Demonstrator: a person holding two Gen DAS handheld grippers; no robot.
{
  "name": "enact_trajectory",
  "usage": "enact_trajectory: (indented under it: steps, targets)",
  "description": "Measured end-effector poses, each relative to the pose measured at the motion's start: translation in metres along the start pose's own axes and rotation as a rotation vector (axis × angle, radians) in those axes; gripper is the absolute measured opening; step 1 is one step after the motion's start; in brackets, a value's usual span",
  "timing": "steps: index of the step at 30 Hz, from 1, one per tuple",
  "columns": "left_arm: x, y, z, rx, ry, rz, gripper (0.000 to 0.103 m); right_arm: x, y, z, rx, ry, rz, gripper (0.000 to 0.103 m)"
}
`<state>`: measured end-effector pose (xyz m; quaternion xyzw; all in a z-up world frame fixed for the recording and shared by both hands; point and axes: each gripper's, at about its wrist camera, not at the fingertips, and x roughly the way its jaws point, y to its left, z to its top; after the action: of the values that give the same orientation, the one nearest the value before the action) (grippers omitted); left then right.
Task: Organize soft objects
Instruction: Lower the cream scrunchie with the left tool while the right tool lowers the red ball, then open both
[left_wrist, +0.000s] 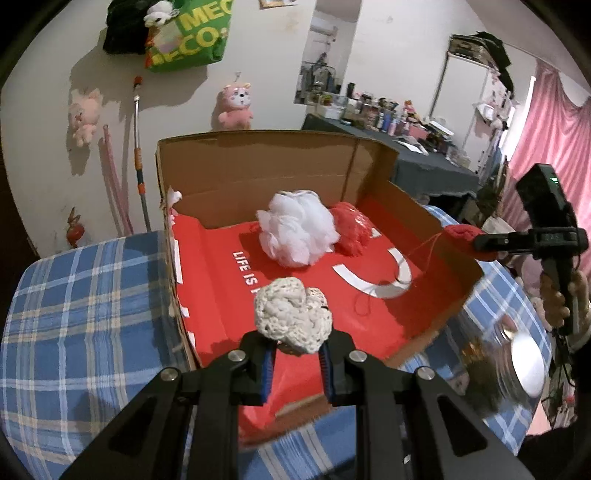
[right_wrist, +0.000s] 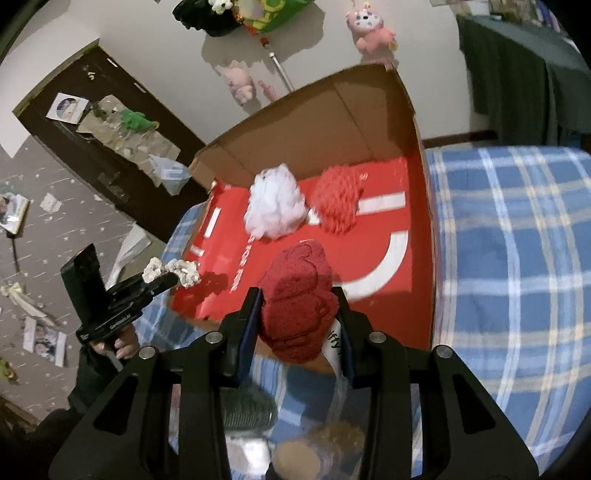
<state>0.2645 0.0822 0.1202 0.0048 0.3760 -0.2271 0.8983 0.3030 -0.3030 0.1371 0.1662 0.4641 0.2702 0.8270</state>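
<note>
An open cardboard box (left_wrist: 373, 162) with a red bottom lies on the blue plaid bed (left_wrist: 74, 314). Inside it rest a white mesh puff (left_wrist: 297, 232) and a red-orange mesh puff (left_wrist: 351, 230). My left gripper (left_wrist: 297, 350) is shut on a cream crocheted bundle (left_wrist: 291, 317), held above the box's near edge. In the right wrist view my right gripper (right_wrist: 297, 325) is shut on a dark red knitted bundle (right_wrist: 299, 299) over the box (right_wrist: 369, 107), with the white puff (right_wrist: 275, 206) and the red-orange puff (right_wrist: 338, 201) beyond. Each gripper shows in the other's view: right gripper (left_wrist: 476, 242), left gripper (right_wrist: 173, 277).
Shiny plastic packets (left_wrist: 517, 362) lie on the bed near the box's right corner. Pink plush toys (left_wrist: 236, 105) hang on the wall behind. A cluttered dark table (left_wrist: 406, 147) stands at the back right. Papers litter the floor (right_wrist: 44, 258) to the left of the bed.
</note>
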Motion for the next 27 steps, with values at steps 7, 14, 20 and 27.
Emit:
enact_trajectory:
  steps: [7, 14, 20, 27]
  targets:
    - [0.033, 0.009, 0.016, -0.034, 0.054, 0.066, 0.022, 0.032, 0.025, 0.013, -0.165, 0.004, -0.298, 0.035]
    - [0.06, 0.01, 0.026, -0.027, 0.116, 0.141, 0.022, 0.079, 0.031, 0.02, -0.267, 0.083, -0.493, 0.035]
    - [0.078, 0.011, 0.029, -0.007, 0.174, 0.195, 0.022, 0.103, 0.023, 0.024, -0.277, 0.151, -0.563, 0.035]
    - [0.095, 0.011, 0.027, 0.013, 0.217, 0.228, 0.024, 0.12, 0.012, 0.026, -0.275, 0.207, -0.598, 0.037]
